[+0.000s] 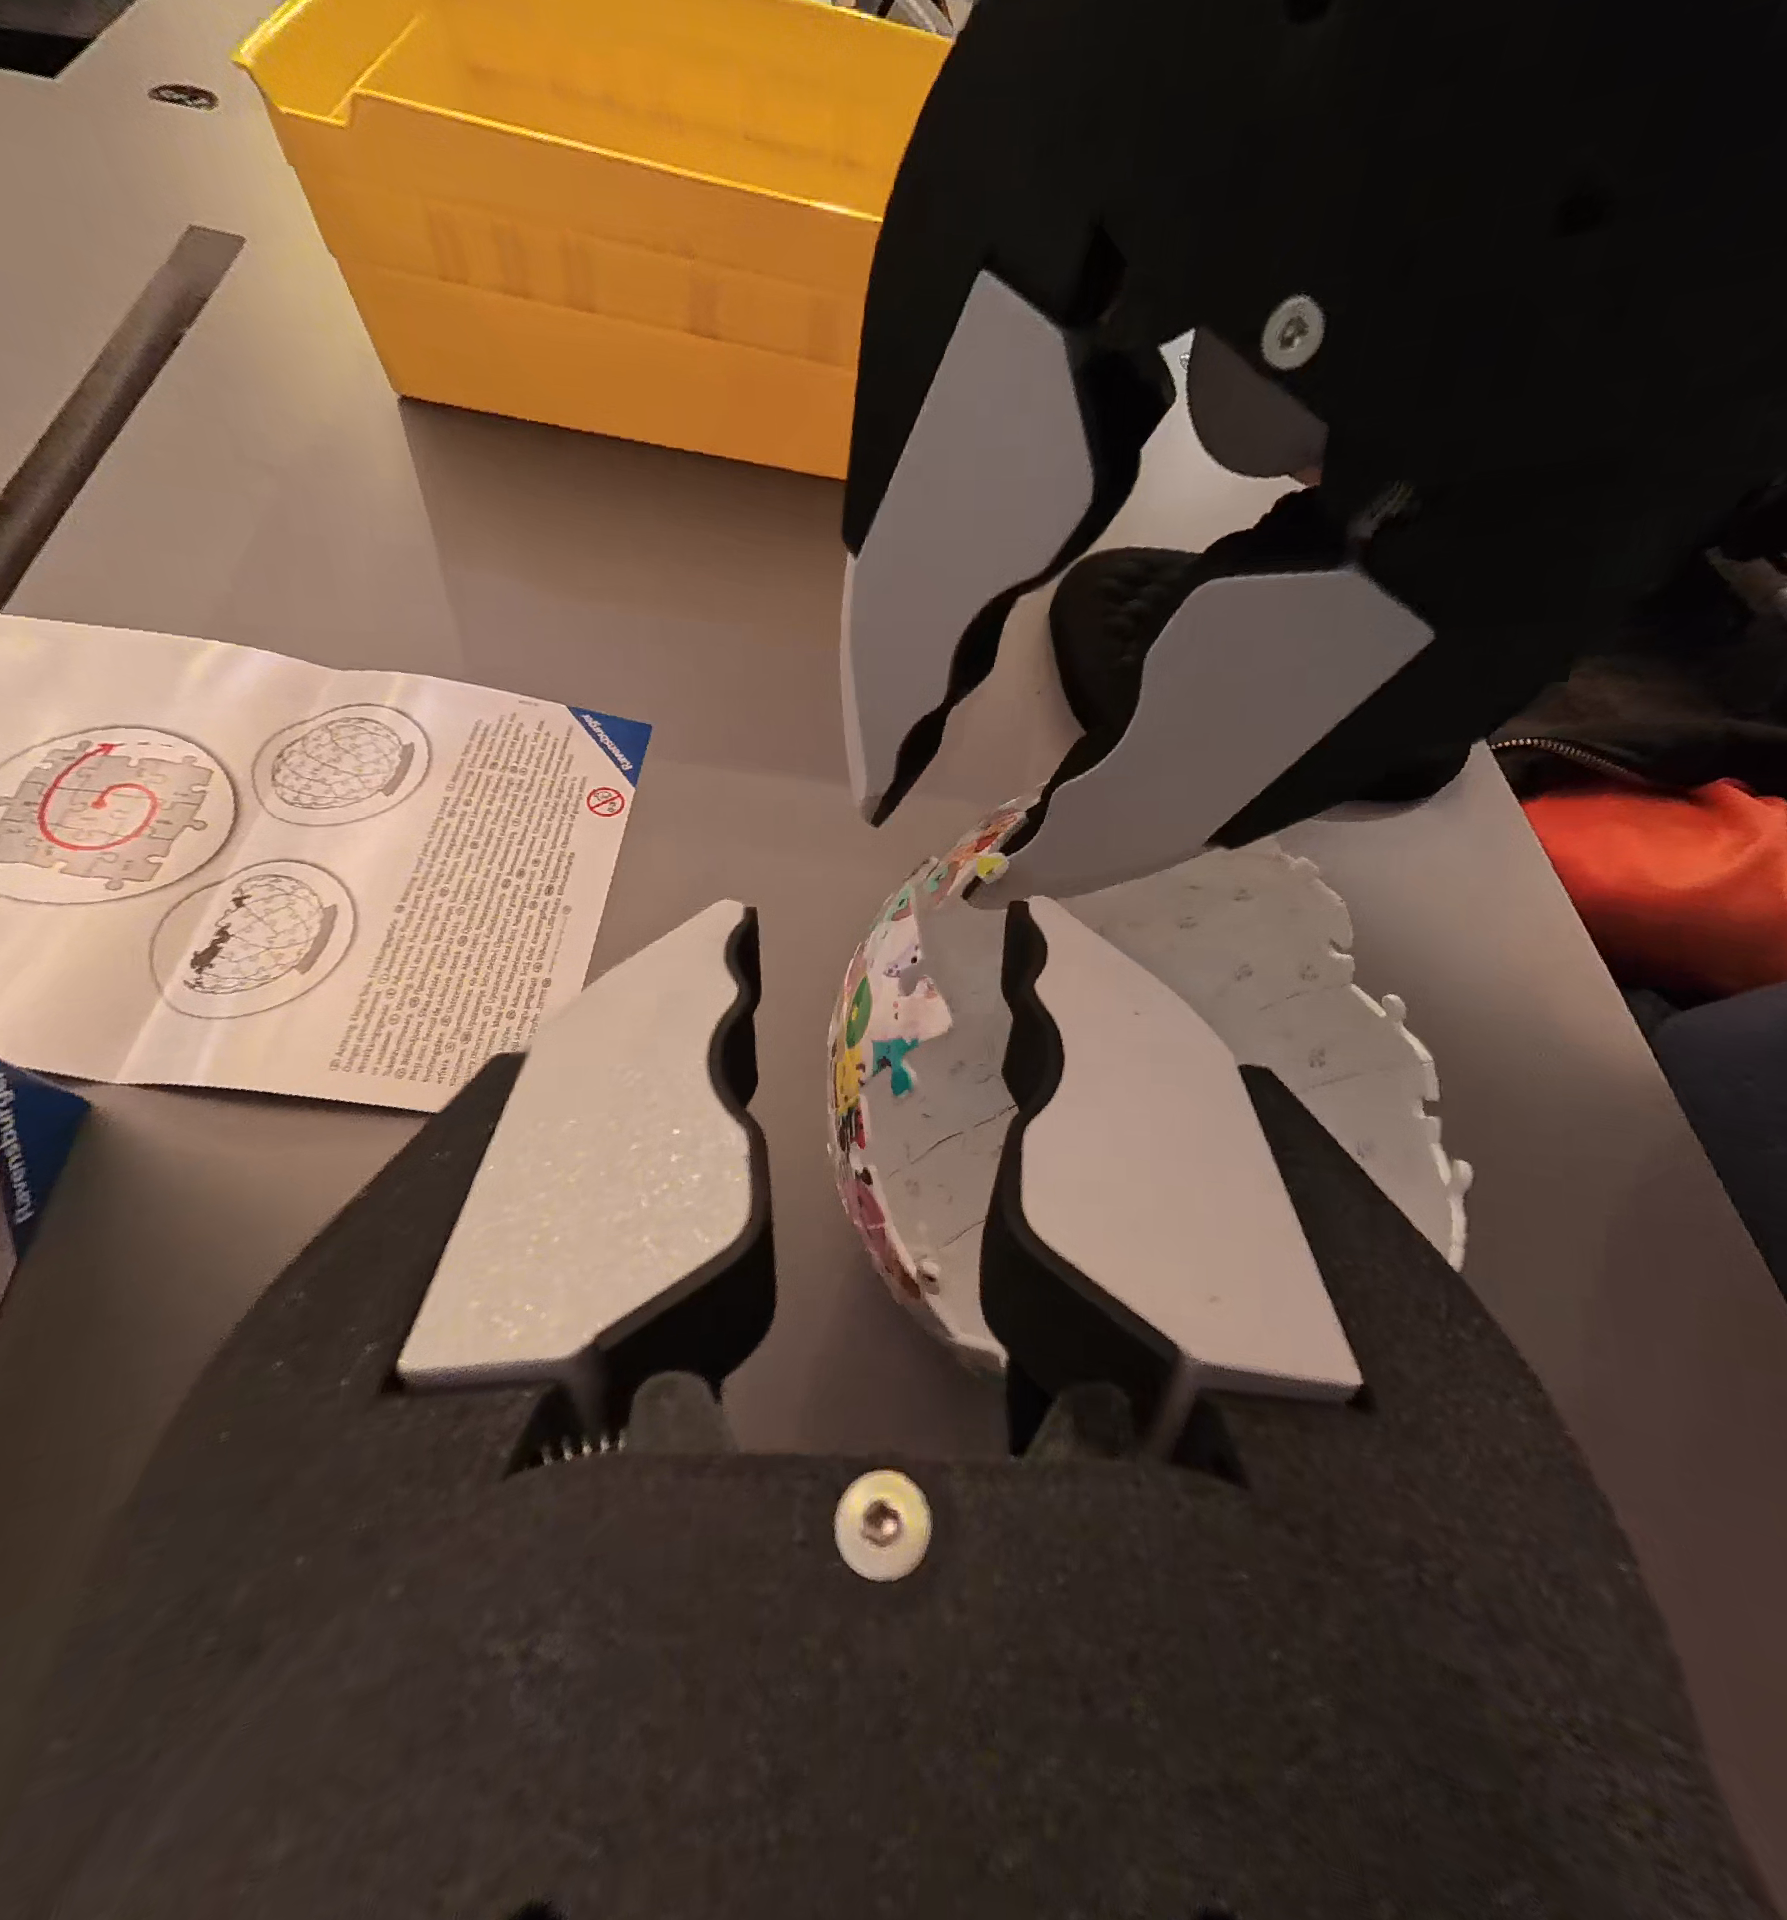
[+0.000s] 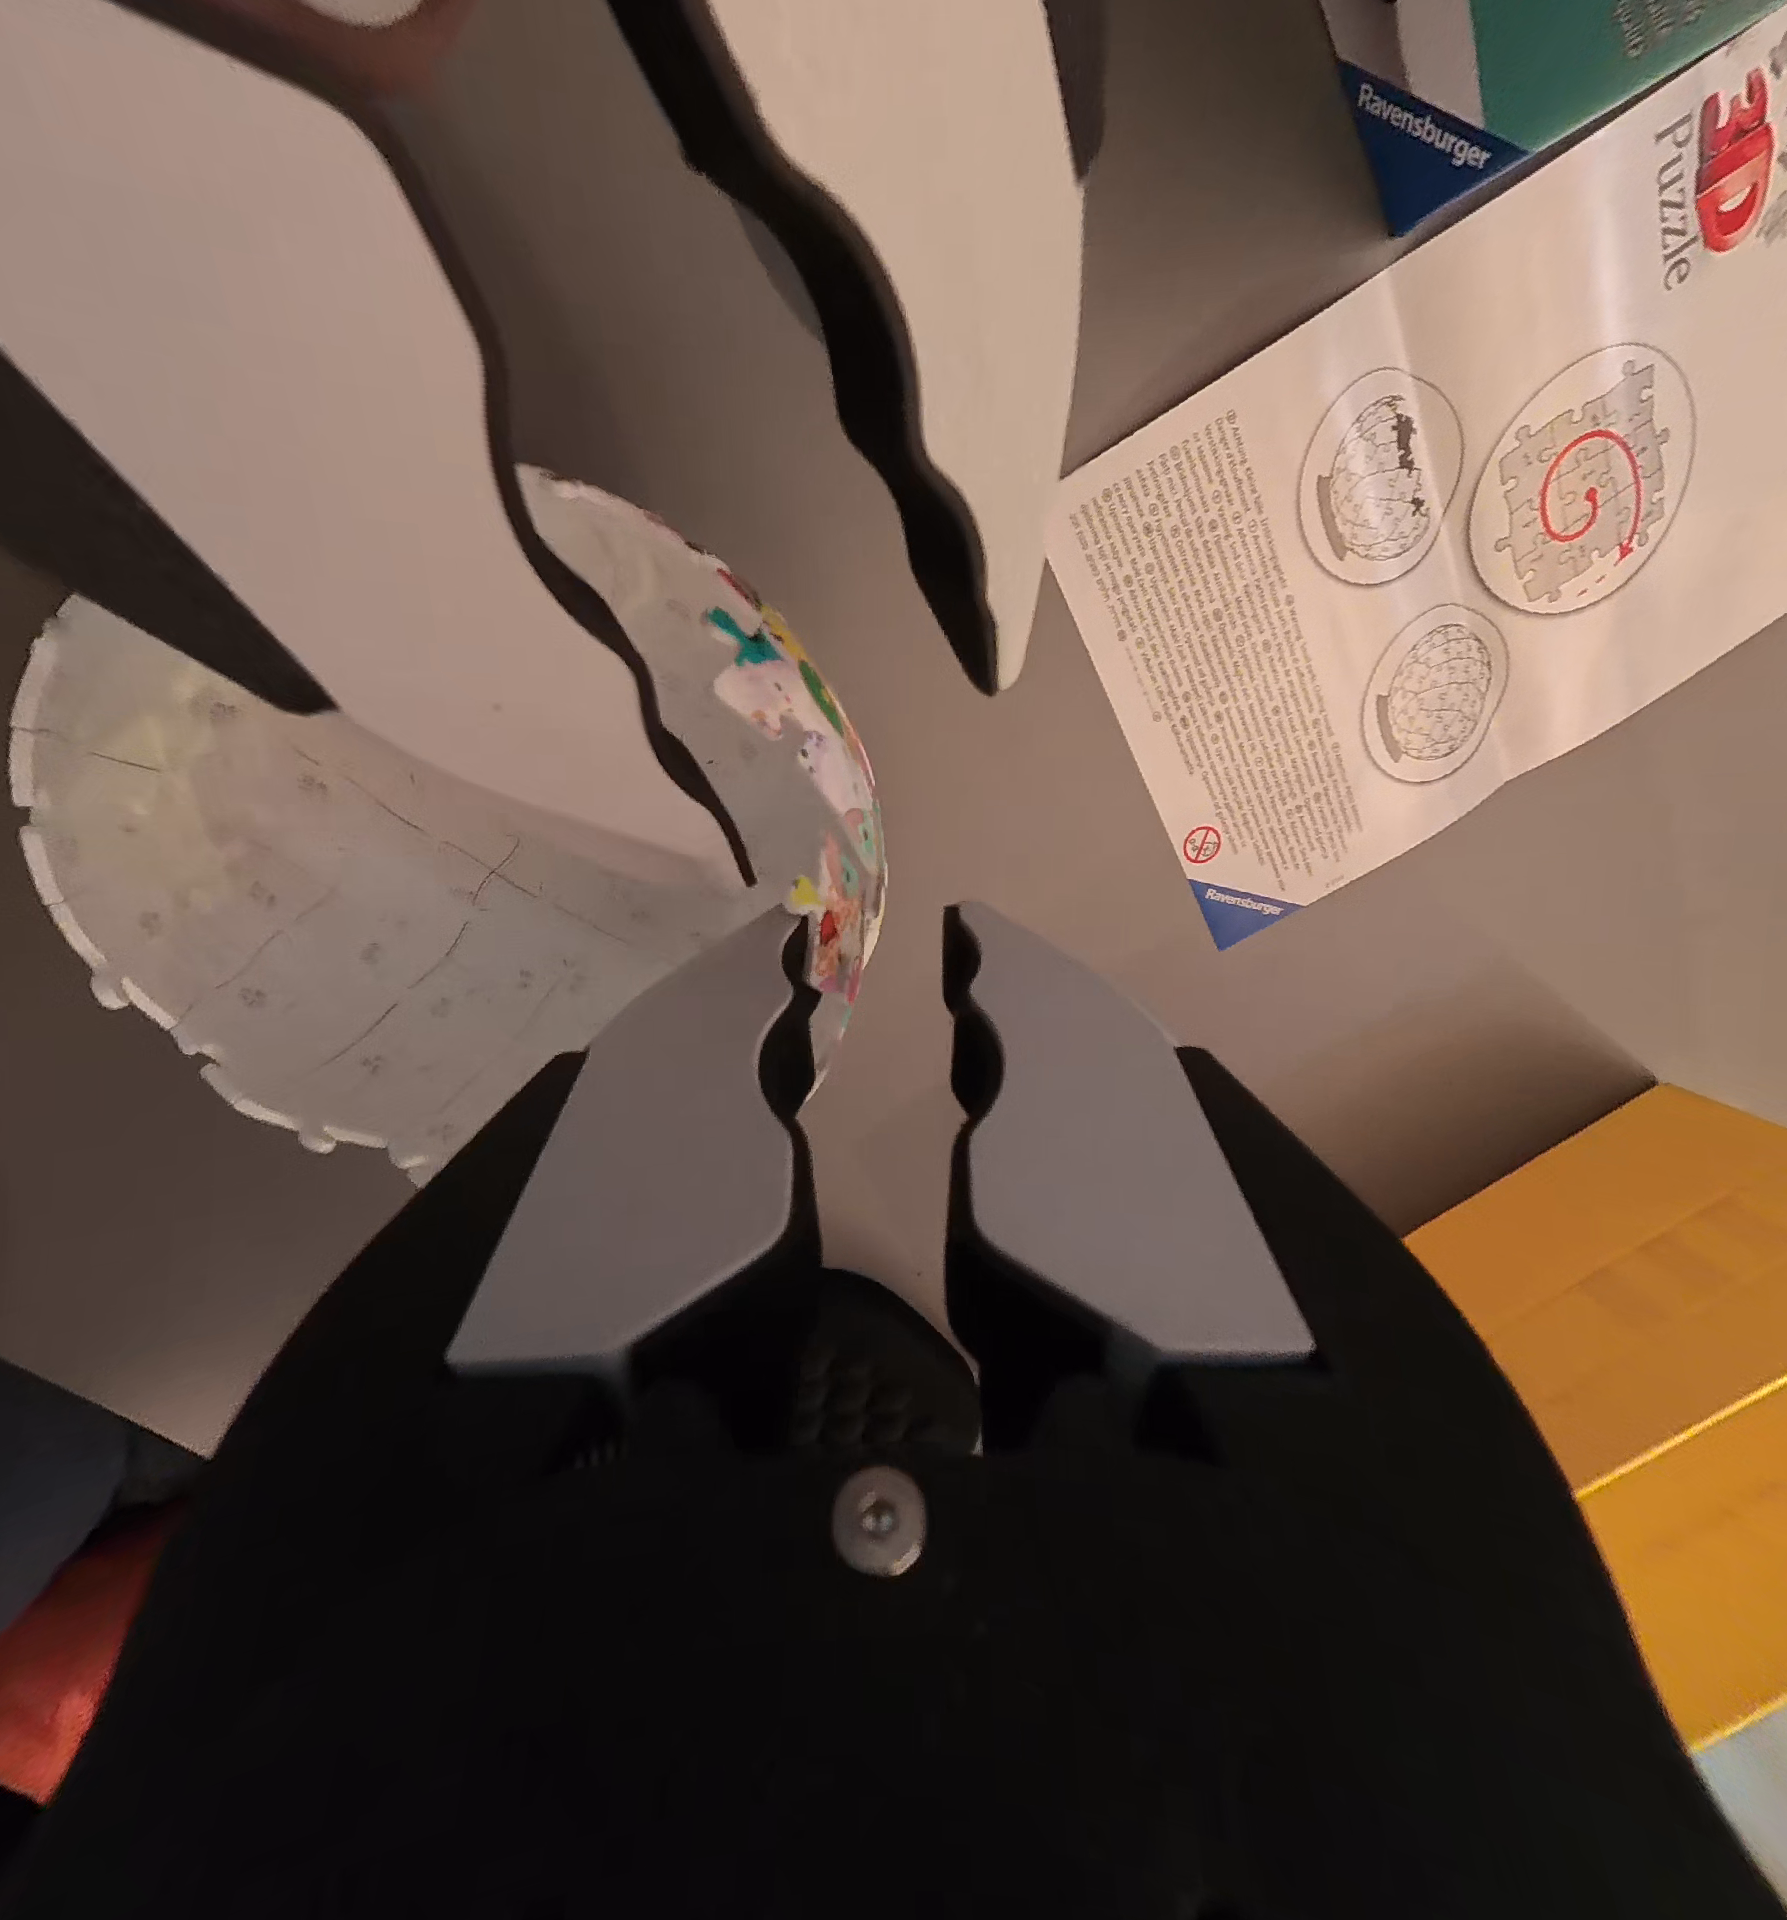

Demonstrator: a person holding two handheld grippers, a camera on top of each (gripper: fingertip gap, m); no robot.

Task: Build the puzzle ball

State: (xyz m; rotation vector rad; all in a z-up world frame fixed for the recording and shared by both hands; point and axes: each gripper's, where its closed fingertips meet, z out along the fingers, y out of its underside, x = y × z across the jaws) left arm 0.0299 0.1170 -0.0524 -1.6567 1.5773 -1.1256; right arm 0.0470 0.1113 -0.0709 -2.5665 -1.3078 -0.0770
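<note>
The half-built puzzle ball [image 1: 1232,987] is a bowl-shaped shell, white inside and colourful outside, lying on the grey table [image 1: 349,520]. My left gripper [image 1: 884,920] is open and straddles the shell's coloured wall, with its right finger inside the bowl. My right gripper [image 1: 933,857] comes in from the upper right, open, with one finger against the shell's far rim. In the right wrist view the shell [image 2: 297,883] lies to the left. Its rim sits between the open fingers of my right gripper [image 2: 870,920]. My left gripper [image 2: 865,779] reaches in from above.
A yellow bin [image 1: 608,260] stands at the back, also seen in the right wrist view [image 2: 1647,1403]. A folded instruction sheet [image 1: 276,862] [image 2: 1440,582] lies left of the shell. A blue box [image 1: 16,1143] sits beside it. Orange fabric [image 1: 1699,862] lies past the table's right edge. Both grippers' tips are close together, under 4 cm apart.
</note>
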